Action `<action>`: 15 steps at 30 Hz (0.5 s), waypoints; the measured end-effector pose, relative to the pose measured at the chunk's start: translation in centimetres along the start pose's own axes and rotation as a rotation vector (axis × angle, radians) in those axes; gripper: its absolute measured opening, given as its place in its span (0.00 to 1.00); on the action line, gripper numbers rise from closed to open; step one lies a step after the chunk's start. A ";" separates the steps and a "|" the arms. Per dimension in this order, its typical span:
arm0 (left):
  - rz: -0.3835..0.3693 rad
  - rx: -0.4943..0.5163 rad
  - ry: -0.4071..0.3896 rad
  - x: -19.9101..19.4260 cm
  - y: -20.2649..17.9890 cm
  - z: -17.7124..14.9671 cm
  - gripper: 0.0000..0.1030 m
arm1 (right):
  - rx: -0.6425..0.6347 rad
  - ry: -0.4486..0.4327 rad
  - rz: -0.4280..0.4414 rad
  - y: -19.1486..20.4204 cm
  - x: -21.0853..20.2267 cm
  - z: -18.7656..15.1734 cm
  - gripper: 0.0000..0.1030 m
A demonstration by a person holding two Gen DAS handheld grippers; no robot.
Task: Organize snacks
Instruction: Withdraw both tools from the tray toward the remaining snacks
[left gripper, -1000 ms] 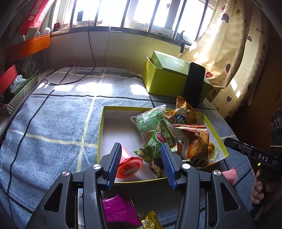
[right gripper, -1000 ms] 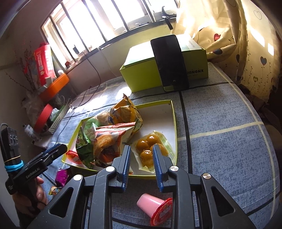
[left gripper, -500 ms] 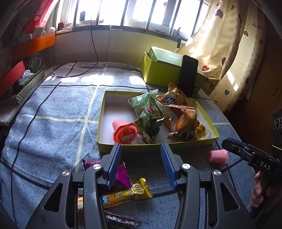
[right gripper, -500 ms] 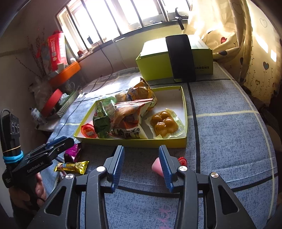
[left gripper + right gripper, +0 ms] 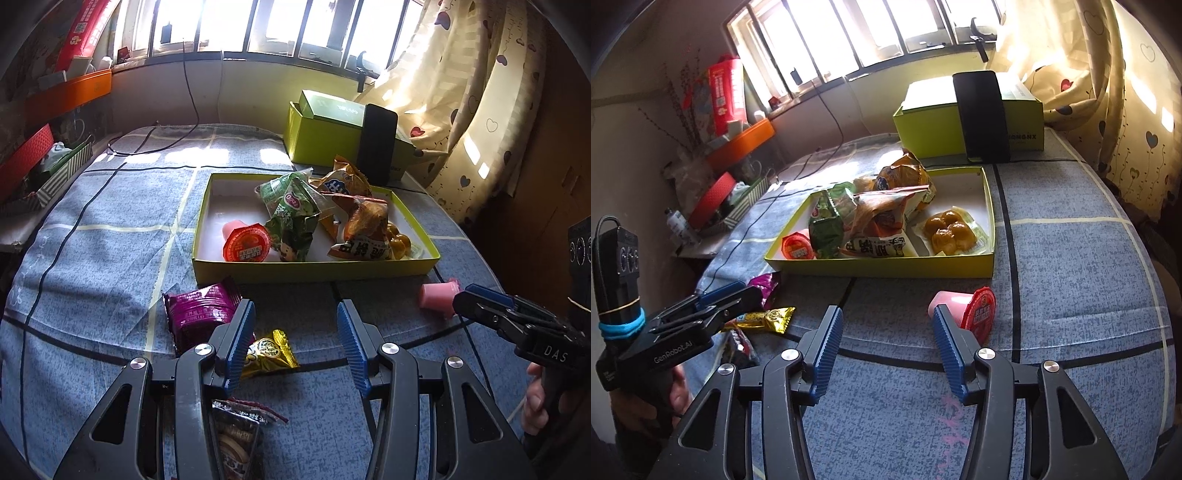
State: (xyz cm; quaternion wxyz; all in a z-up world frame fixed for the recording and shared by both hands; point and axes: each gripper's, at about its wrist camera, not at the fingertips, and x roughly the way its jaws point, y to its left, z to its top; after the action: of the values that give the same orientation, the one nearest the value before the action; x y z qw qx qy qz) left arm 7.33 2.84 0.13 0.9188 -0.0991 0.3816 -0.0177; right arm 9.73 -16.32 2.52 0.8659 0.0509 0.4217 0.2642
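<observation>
The left tool hangs wide open over the blue checked cloth, holding nothing. Its left finger covers the near right corner of the purple packet and part of the gold candy; a dark wrapper lower down is mostly hidden behind the frame and hard to read. The right tool is also spread wide and empty, its right finger just in front of a pink jelly cup lying on its side near the tray. The tray sits farther off, with a second jelly cup at its near left, green bags in the middle, an orange bag and yellow buns to the right; the bags overlap, so I cannot tell what lies under them. Bare cloth stretches left of the tray and right of the loose cup. A green box with a black slab leaning on it stands beyond.
</observation>
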 end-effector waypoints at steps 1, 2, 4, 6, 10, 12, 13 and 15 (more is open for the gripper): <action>0.000 0.001 0.002 -0.1 0.0 -0.1 0.46 | -0.003 0.001 -0.001 0.1 0.0 -0.1 0.49; 0.001 0.001 0.003 -0.1 0.0 -0.3 0.46 | -0.006 0.003 -0.001 0.3 0.0 -0.2 0.50; 0.000 0.003 0.005 -0.2 0.0 -0.5 0.46 | -0.010 0.006 -0.002 0.5 0.0 -0.3 0.50; 0.002 0.002 0.007 -0.3 0.1 -0.7 0.46 | -0.015 0.007 -0.004 0.7 0.0 -0.5 0.51; 0.009 0.001 0.011 -0.5 0.2 -1.0 0.46 | -0.030 0.011 -0.009 1.2 -0.1 -0.8 0.51; 0.010 -0.002 0.013 -0.6 0.3 -1.2 0.46 | -0.042 0.013 -0.017 1.5 -0.2 -0.9 0.52; 0.010 -0.003 0.013 -0.7 0.4 -1.3 0.46 | -0.048 0.013 -0.021 1.7 -0.2 -1.0 0.52; 0.011 -0.004 0.013 -0.7 0.4 -1.5 0.46 | -0.057 0.015 -0.026 1.9 -0.3 -1.1 0.52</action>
State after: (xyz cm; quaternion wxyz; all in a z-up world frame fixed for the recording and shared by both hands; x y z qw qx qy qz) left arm 5.76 3.08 -0.50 0.9161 -0.0988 0.3883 -0.0124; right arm 7.97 -15.02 2.62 0.8671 0.0187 0.4212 0.2655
